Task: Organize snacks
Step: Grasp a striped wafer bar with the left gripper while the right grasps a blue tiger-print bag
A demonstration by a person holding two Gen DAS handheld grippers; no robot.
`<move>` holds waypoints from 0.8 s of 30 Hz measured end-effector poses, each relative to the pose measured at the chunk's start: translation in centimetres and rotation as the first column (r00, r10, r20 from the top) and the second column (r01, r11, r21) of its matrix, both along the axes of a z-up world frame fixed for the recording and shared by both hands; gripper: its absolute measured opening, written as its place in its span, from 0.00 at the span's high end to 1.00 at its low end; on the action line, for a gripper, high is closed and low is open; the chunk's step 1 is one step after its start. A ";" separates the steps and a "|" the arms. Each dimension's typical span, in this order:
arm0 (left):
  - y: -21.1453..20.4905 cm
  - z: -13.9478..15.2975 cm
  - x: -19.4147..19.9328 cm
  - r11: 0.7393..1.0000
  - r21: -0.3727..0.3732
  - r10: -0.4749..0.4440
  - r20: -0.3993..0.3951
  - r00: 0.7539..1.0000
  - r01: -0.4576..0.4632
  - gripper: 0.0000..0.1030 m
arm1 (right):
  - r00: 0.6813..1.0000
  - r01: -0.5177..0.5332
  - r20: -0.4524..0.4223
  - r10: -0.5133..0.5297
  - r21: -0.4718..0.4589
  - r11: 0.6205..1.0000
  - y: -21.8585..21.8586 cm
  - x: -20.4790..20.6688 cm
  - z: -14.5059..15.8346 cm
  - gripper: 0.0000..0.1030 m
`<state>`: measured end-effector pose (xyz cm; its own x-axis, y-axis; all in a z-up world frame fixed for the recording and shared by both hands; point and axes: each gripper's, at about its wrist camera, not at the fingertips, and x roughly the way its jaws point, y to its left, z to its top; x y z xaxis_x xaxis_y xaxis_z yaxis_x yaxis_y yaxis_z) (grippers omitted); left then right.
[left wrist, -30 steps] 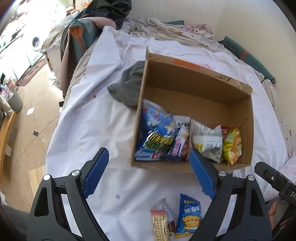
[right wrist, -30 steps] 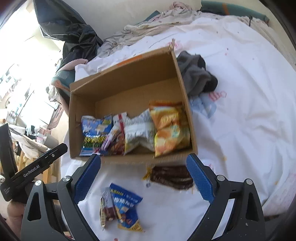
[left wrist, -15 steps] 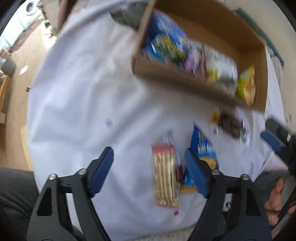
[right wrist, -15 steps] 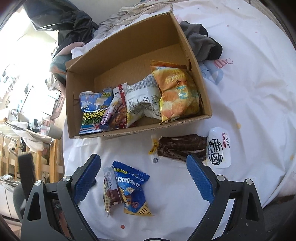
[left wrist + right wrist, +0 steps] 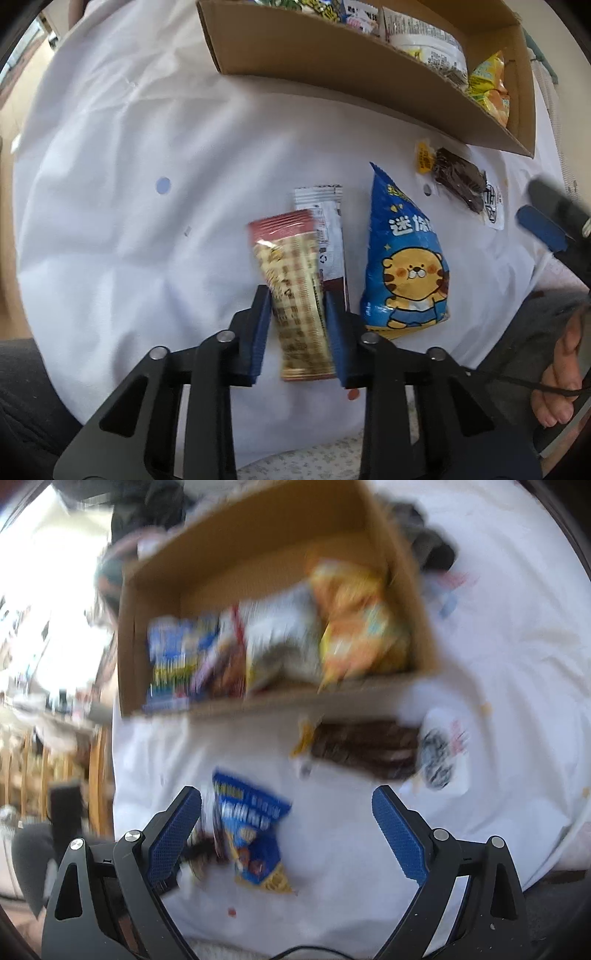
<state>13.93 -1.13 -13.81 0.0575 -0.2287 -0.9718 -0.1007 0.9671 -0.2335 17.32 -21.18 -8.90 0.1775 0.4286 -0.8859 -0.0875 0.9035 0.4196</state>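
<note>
My left gripper is shut on a long red-and-beige wafer pack lying on the white sheet. A white-and-maroon bar lies under it, and a blue tiger snack bag lies just to the right. A dark brown snack pack lies near the cardboard box, which holds several snack bags. My right gripper is open and empty above the blue bag; that view is blurred. The brown pack lies before the box.
The white sheet covers the bed. A grey cloth lies beyond the box's right side. The bed's edge and floor lie to the left. The right gripper's blue finger and a hand show at the right of the left wrist view.
My left gripper dropped down from over the box to the loose snacks and shut on the wafer pack. My right gripper stayed open and moved in the last moment, blurring its view.
</note>
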 end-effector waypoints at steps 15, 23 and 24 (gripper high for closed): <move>-0.3 -0.7 0.0 0.997 0.078 0.002 0.001 1.000 -0.002 0.79 | 0.970 -0.199 -0.156 0.189 -0.050 0.979 5.5 -1.4 -4.8 0.68; 0.1 2.2 -1.1 0.991 0.120 0.051 0.094 0.994 -0.062 0.79 | 0.985 -0.164 -0.061 0.164 0.014 0.986 3.2 -1.2 -1.8 0.76; 0.0 2.8 -1.3 0.988 0.137 0.048 0.119 0.992 -0.065 0.79 | 0.986 -0.160 -0.047 0.161 0.027 0.987 3.0 -1.3 -1.4 0.76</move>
